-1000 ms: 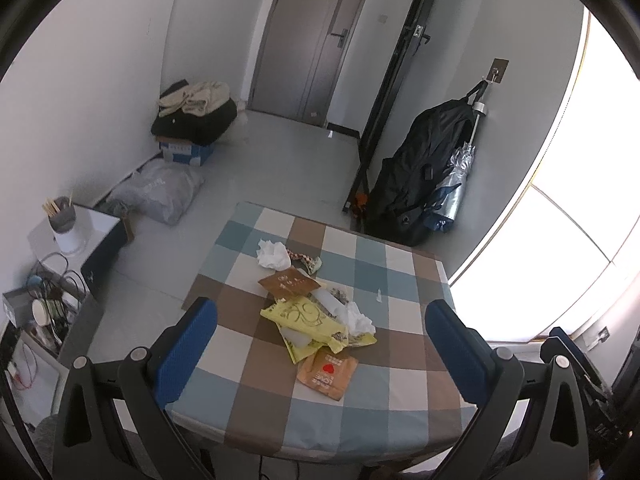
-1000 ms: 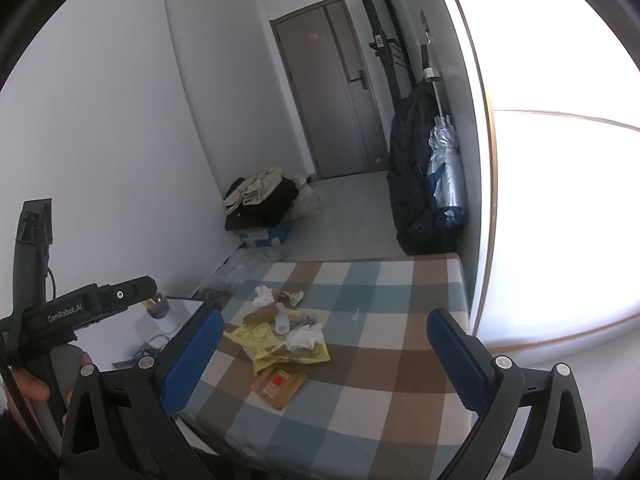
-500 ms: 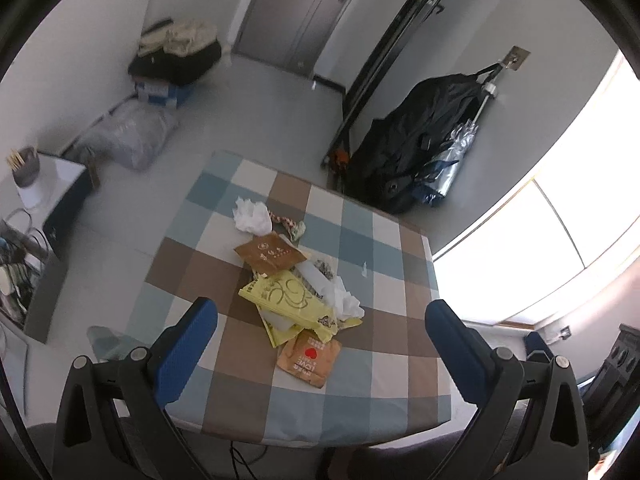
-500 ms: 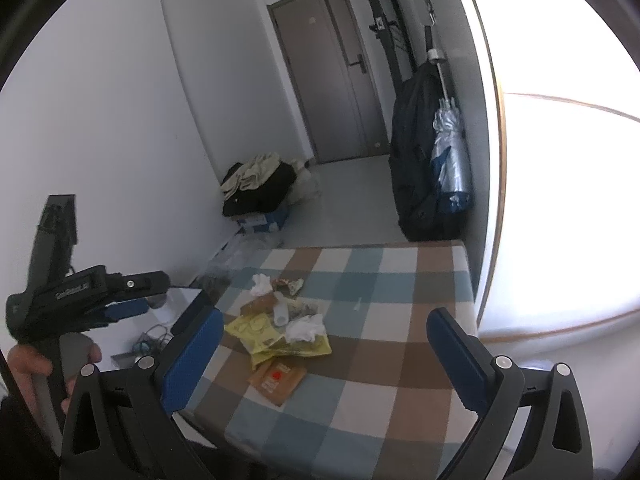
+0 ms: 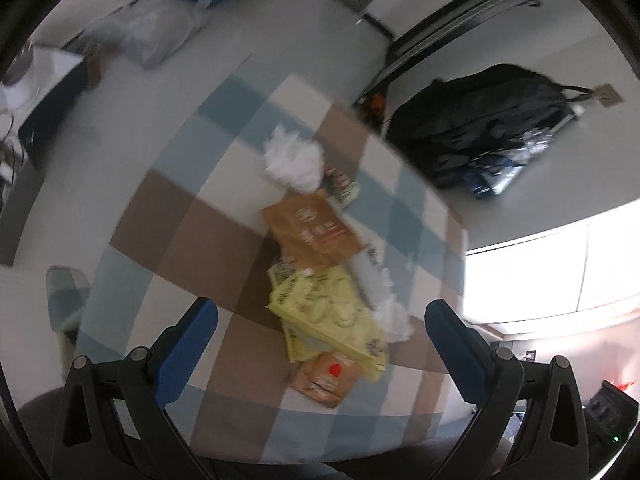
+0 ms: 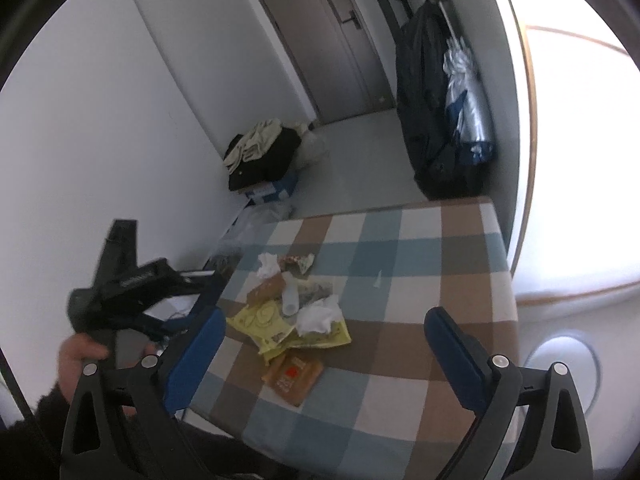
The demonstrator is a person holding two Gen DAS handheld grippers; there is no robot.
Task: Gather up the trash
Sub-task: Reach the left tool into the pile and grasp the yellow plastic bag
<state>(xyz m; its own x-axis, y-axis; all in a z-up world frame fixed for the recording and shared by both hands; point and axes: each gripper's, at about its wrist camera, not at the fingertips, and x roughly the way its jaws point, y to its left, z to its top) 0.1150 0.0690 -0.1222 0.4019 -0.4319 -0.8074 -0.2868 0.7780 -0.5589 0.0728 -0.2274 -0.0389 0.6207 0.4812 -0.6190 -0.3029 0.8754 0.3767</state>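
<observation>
Checked tablecloth (image 6: 400, 352), in blue, brown and white squares, covers the table and fills the lower half of both views. The trash pile (image 5: 324, 280) lies near the middle of the cloth: a crumpled white tissue (image 5: 294, 160) at its 12 o'clock end, a brown packet (image 5: 316, 232) below it, a yellow wrapper (image 5: 328, 312) under that, and an orange packet with a red mark (image 5: 326, 376) at 6 o'clock. A 2nd white tissue (image 6: 318, 316) rests on the yellow wrapper at about 3 o'clock.

Left gripper (image 5: 320, 344) hangs above the near part of the pile, its 2 blue fingers (image 5: 186, 344) spread wide and holding nothing. Right gripper (image 6: 324, 352) likewise stands wide apart and empty, over the near edge of the cloth. In the right wrist view a hand (image 6: 76, 360) at 9 o'clock grips the left tool.

Room: grey floor (image 6: 360, 168), a grey door (image 6: 324, 36) at 12 o'clock, a dark bag (image 6: 428, 120) hanging on the wall at 1 o'clock, a heap of clothes (image 6: 260, 152) at 11 o'clock, and a bright window (image 6: 580, 160) at 3 o'clock. The left wrist view is motion-blurred.
</observation>
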